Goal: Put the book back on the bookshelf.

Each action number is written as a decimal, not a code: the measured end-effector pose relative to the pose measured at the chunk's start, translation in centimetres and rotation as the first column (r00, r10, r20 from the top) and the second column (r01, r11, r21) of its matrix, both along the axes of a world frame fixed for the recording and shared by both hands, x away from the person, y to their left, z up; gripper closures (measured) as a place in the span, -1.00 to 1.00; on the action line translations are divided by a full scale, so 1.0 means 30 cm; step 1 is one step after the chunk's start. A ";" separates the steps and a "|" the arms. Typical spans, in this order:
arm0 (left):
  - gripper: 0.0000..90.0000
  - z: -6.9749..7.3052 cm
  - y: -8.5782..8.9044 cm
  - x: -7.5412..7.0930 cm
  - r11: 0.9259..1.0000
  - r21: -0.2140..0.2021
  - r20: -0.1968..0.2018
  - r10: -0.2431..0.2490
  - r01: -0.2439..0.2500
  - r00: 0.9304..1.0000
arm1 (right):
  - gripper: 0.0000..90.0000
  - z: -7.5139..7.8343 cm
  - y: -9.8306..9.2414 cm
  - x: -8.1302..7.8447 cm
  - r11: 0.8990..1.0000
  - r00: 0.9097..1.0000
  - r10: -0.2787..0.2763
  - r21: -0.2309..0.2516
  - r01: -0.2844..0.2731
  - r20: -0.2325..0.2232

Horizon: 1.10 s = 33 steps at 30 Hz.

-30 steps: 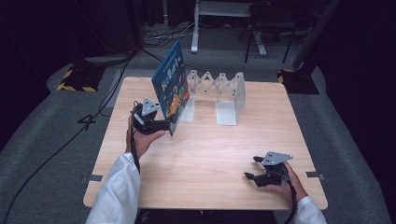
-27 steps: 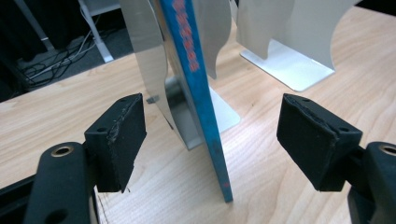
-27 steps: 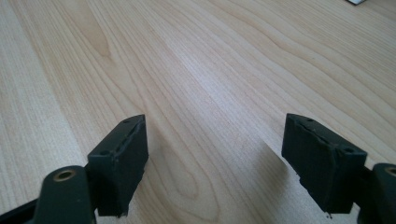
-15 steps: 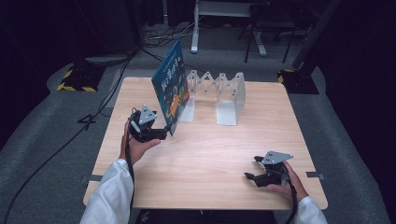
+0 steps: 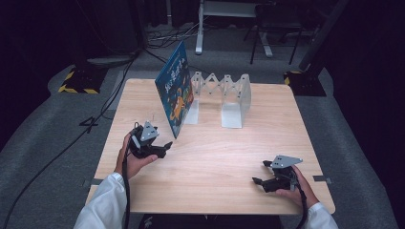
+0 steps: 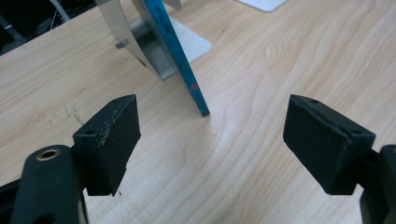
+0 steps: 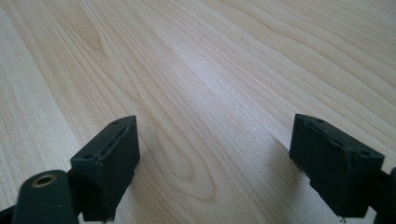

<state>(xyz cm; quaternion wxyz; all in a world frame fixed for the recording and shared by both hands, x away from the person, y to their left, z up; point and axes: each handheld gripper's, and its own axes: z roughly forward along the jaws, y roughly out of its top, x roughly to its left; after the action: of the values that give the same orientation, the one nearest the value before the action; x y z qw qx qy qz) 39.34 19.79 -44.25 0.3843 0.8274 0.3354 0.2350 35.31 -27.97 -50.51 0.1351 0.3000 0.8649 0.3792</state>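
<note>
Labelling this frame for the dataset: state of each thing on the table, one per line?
Blue book: upright, tilted, leaning on the rack's left end, not held.
Metal rack: standing at the far side of the table, expanded; slots right of the book bare.
Left gripper: open, jaws just been opening, nothing between the fingers, short of the book's near corner.
Right gripper: open, jaws just been opening, nothing between them, low over the table.

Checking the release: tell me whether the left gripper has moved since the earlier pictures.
Yes. The left gripper has drawn back from the blue book toward the table's near edge.
</note>
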 end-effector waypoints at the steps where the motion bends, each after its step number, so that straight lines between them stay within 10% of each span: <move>1: -0.57 -0.009 0.003 -0.013 1.000 0.006 -0.008 -0.017 0.017 1.000 | -0.64 0.000 -0.001 -0.001 1.000 1.000 -0.002 0.000 0.002 0.000; 11: -0.56 -0.072 -0.006 -0.096 0.993 0.109 -0.023 -0.050 0.052 0.998 | -0.64 0.000 -0.021 -0.022 0.999 0.999 -0.046 -0.004 0.046 0.004; 33: -0.58 -0.174 0.050 -0.204 0.988 0.130 -0.102 -0.065 0.078 0.993 | -0.64 0.000 -0.111 -0.076 0.992 0.992 -0.129 -0.002 0.129 0.004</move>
<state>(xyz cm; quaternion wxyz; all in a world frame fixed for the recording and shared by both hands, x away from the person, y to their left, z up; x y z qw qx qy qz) 33.21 21.29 -49.47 0.3195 0.8733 0.3074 0.2021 33.04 -31.28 -50.50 0.1613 0.3543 0.8439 0.3691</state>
